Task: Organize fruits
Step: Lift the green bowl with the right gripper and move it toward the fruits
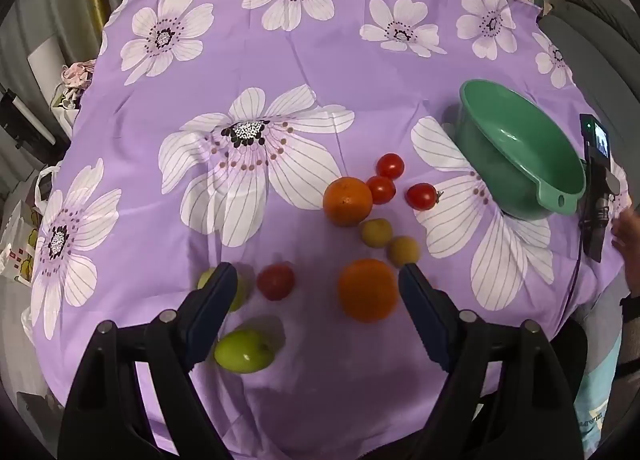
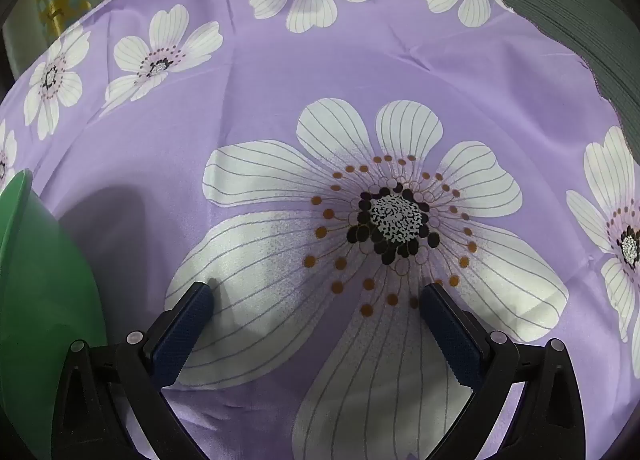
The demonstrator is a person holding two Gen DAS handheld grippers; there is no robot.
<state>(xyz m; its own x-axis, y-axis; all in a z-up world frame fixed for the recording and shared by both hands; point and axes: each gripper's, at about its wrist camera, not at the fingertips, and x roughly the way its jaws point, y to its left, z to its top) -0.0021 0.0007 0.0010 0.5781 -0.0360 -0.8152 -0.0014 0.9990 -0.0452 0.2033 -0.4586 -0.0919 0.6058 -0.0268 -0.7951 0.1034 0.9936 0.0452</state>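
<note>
Stock: fruits loose on surface [image 1: 304, 71], none in green bowl [image 1: 516, 147]; left gripper [image 1: 316, 276] wide open and empty above red fruit [image 1: 275, 281] and orange [image 1: 368, 288], likely next pick; right gripper [image 2: 316, 296] gaping, empty, bowl at its left.

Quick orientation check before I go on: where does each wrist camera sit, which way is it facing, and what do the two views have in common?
Left wrist: on the left gripper, angled down at scattered fruit; its open fingers and a hand at the right edge show.
Right wrist: on the right gripper, angled down at bare cloth; only its open fingers show.
Shared: the purple flowered tablecloth and the green bowl.
</note>
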